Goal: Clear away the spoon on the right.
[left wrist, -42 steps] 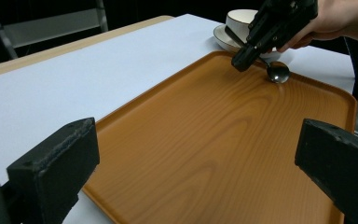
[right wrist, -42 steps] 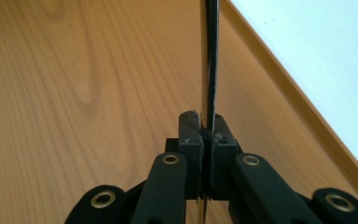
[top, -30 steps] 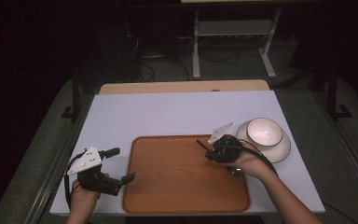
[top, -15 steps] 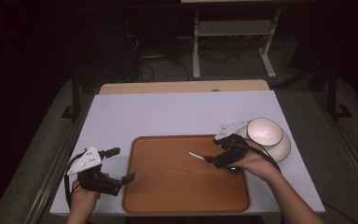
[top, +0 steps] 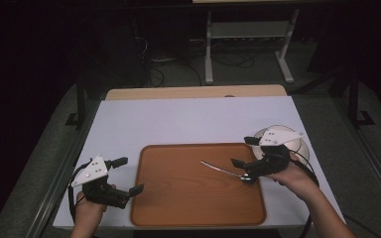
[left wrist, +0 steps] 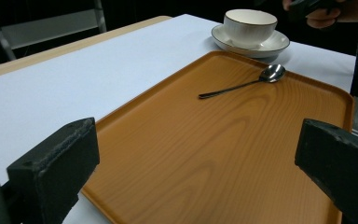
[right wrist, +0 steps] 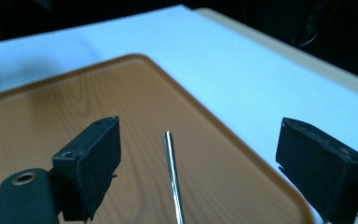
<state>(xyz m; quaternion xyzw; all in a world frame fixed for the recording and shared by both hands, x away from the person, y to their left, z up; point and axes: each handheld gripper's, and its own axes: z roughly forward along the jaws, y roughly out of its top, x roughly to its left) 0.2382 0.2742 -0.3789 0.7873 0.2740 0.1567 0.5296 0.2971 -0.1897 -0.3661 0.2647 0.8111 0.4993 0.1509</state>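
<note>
A metal spoon (top: pixel 224 170) lies on the right part of the brown wooden tray (top: pixel 178 198), bowl end toward the right rim. My right gripper (top: pixel 240 151) hovers just above its bowl end; its jaws have just been opening and now stand wide. In the right gripper view the spoon handle (right wrist: pixel 171 177) lies on the tray (right wrist: pixel 51 121) between the jaws, untouched by either pad. My left gripper (top: pixel 129 175) rests open at the tray's left edge with nothing in it. From there the spoon (left wrist: pixel 242 85) and tray (left wrist: pixel 191 154) lie ahead of it.
A white bowl (left wrist: pixel 250 25) on a saucer (left wrist: pixel 261 44) stands right of the tray, close behind my right hand (top: pixel 297 176). The saucer (top: pixel 302 146) is partly hidden in the high view. White table cover (top: pixel 188 119) stretches beyond the tray; a metal rack stands past the table.
The right gripper let go of the spoon, which now lies on the tray, and drew back to the right and upward with its jaws spread. The left gripper stayed still.
</note>
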